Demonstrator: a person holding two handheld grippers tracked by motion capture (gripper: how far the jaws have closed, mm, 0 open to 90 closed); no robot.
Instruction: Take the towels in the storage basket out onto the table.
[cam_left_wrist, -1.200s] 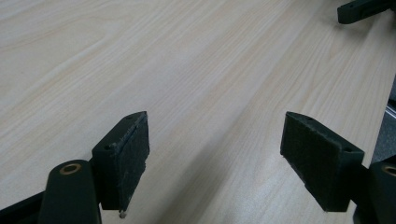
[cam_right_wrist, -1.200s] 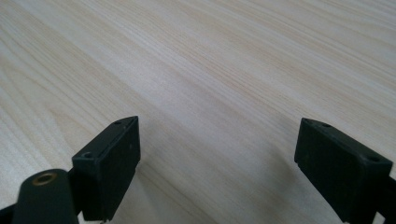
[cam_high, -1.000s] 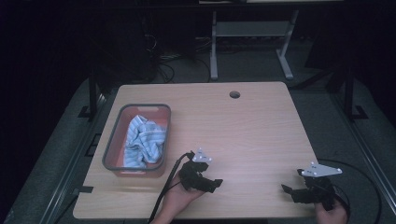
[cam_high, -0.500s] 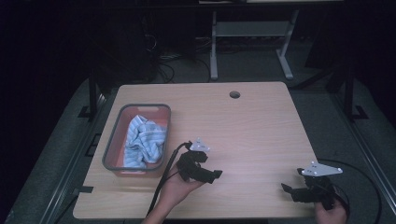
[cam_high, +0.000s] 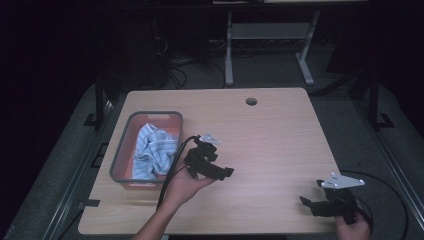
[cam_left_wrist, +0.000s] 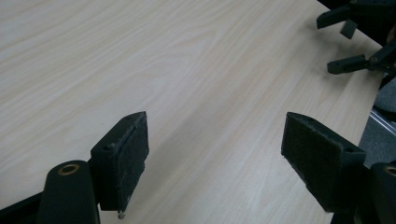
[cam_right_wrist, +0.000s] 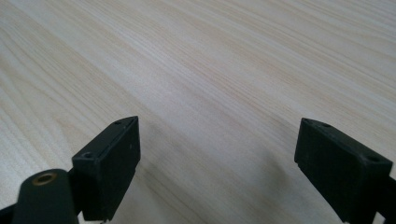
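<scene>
I see one wooden worktop (cam_high: 270, 140) with one grey bin (cam_high: 123, 150) near its left edge. One blue-and-white striped cloth (cam_high: 152, 150) lies crumpled inside the bin. One round hole (cam_high: 251, 101) sits near the worktop's far edge.

I have two grippers. My left gripper (cam_high: 220, 171) is held in my left hand (cam_high: 182, 187) just right of the bin, toward the near edge. Its jaws are spread wide and grip nothing, with bare wood between them in the left gripper view. My right gripper (cam_high: 307, 202) sits at the near right corner, well apart from the cloth. Its jaws are also spread wide and hold nothing, over bare wood.
</scene>
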